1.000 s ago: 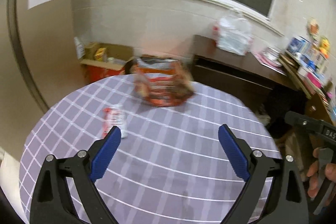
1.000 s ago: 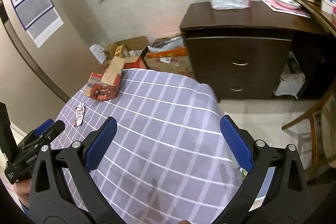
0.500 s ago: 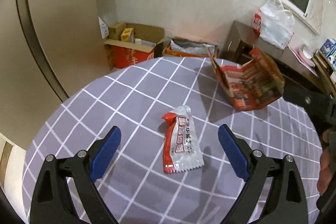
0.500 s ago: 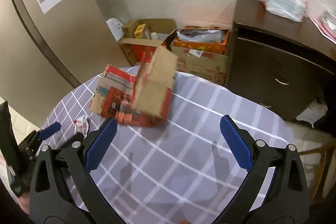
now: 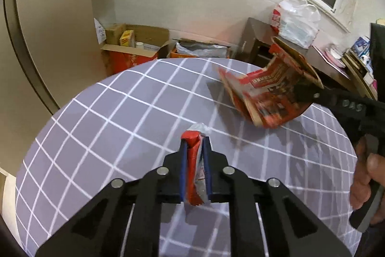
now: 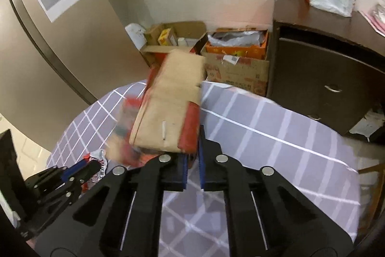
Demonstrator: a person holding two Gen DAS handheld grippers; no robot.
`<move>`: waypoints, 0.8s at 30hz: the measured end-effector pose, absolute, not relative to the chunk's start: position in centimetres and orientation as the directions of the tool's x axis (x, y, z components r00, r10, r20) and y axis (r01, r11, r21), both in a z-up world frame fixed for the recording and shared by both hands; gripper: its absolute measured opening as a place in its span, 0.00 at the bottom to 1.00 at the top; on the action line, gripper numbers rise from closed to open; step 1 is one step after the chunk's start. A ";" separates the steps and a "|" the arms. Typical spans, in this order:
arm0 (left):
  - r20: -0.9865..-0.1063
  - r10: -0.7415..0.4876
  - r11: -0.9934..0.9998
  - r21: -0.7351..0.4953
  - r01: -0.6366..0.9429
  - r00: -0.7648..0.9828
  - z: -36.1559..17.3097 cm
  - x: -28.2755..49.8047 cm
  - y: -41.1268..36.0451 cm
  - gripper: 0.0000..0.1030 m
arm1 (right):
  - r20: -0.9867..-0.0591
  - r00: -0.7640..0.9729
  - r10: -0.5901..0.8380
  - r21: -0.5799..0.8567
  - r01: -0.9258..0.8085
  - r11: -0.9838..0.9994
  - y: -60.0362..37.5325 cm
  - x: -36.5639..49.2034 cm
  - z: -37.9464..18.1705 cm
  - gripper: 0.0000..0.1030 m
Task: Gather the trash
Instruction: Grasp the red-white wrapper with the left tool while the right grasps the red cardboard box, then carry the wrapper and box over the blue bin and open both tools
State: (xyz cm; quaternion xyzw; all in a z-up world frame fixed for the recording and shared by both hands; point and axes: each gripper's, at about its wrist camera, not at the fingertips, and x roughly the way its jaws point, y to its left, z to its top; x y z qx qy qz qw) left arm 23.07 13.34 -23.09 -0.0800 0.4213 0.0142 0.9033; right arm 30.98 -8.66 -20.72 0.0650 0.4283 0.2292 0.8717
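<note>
— Where do we have the small red-and-silver foil snack wrapper (image 5: 195, 168)?

— Clamped in our left gripper (image 5: 195, 148), whose jaws have just been closing onto it, low over the round surface with the grey, white-checked cloth (image 5: 115, 127).

— And the flattened red-and-brown cardboard carton (image 6: 168, 110)?

— Our right gripper (image 6: 192, 151) has just been closing too; it pinches the carton's near red edge. The carton is blurred and tilts up off the surface, to the right of the wrapper in the left wrist view.

— Anything behind the surface?

— Open cardboard boxes (image 6: 237, 64) on the floor.
</note>
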 end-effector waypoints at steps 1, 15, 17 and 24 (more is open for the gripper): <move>-0.760 -0.048 0.987 -0.138 -0.088 0.648 -22.9 22.8 12.9 0.11 | -0.711 0.535 0.456 0.313 -0.340 0.887 -9.2 30.5 -20.4 0.06; -0.686 -0.172 0.982 -0.176 0.068 0.707 -18.2 17.1 3.2 0.11 | -0.632 0.653 0.417 0.321 -0.269 0.908 -21.5 21.5 -15.8 0.06; -0.676 -0.195 0.979 -0.182 0.095 0.710 -17.6 16.7 1.8 0.11 | -0.617 0.678 0.399 0.321 -0.246 0.915 -23.8 20.1 -15.1 0.06; -0.641 -0.286 0.958 -0.186 0.217 0.712 -15.3 15.7 -4.7 0.11 | -0.566 0.758 0.325 0.304 -0.174 0.936 -30.9 16.0 -12.7 0.06</move>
